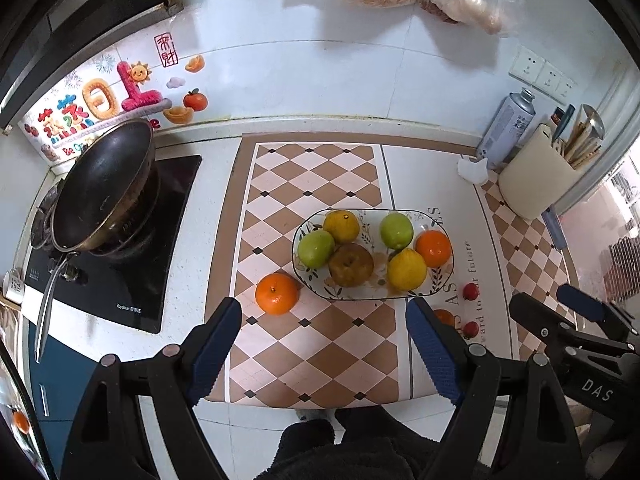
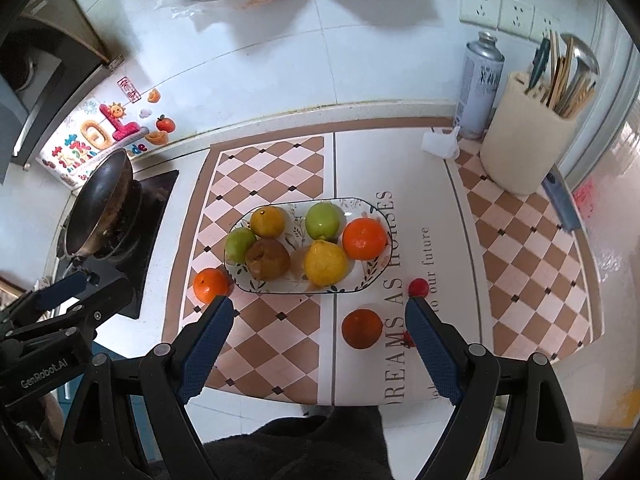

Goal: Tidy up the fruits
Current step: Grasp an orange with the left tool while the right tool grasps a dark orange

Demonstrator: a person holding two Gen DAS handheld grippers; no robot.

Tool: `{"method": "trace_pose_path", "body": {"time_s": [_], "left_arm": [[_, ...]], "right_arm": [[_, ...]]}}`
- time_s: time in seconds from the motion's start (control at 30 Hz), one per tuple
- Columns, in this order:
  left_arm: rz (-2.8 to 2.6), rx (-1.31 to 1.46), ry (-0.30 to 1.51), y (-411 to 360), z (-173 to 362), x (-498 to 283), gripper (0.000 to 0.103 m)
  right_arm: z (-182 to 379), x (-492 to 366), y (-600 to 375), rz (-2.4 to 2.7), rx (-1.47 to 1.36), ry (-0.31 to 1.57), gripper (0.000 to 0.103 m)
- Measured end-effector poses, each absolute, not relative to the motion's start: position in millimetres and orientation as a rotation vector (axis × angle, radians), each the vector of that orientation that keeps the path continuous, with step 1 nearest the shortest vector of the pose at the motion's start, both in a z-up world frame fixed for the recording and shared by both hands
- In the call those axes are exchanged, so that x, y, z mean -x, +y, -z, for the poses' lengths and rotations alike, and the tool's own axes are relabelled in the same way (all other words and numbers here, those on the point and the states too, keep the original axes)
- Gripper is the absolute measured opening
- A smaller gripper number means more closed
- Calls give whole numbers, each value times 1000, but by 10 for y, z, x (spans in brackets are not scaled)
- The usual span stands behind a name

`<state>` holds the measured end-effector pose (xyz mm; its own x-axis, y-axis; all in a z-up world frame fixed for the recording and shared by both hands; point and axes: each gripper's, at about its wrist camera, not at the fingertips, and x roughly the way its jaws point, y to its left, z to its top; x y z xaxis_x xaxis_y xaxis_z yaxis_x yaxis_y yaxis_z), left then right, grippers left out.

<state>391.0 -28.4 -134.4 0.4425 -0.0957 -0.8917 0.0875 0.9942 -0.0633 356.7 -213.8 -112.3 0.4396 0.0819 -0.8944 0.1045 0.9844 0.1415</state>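
1. Already 6 fruits sit in the plate (image 2: 362, 280): 2 green, 2 yellow, 1 brown, 1 orange.
2. Left on the surface (image 2: 400, 152): orange (image 1: 277, 293) touching plate's left end, darker orange (image 2: 362, 328), 2 small red fruits (image 2: 418, 287).
3. Your left gripper (image 1: 324, 356) & right gripper (image 2: 320, 354): jaws wide apart, holding nothing, both near edge.

White-tiled kitchen wall (image 1: 320, 72) behind a counter with checkered mat (image 1: 312, 208), stove (image 1: 120, 264) alongside.

Orange, green, yellow and brownish fruits fill the leaf-patterned plate (image 2: 368, 276) on a brown-checkered mat (image 2: 260, 344).
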Motion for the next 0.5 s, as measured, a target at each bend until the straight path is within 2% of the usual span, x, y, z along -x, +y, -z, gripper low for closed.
{"method": "trace_pose_path", "body": {"time_s": [0.07, 0.1, 0.13, 0.5], "left_arm": [[108, 22, 1124, -258, 1425, -3981, 84], [100, 30, 1141, -225, 1494, -4040, 90], [86, 36, 1152, -190, 1557, -4081, 100], [-59, 131, 1398, 340, 2634, -4522, 101]], "right_arm": [[1224, -3610, -2229, 16, -219, 1129, 90], [1290, -3636, -2270, 21, -228, 1141, 90], [1388, -3666, -2325, 24, -242, 1162, 90], [2925, -3939, -2627, 26, -363, 1441, 89]]}}
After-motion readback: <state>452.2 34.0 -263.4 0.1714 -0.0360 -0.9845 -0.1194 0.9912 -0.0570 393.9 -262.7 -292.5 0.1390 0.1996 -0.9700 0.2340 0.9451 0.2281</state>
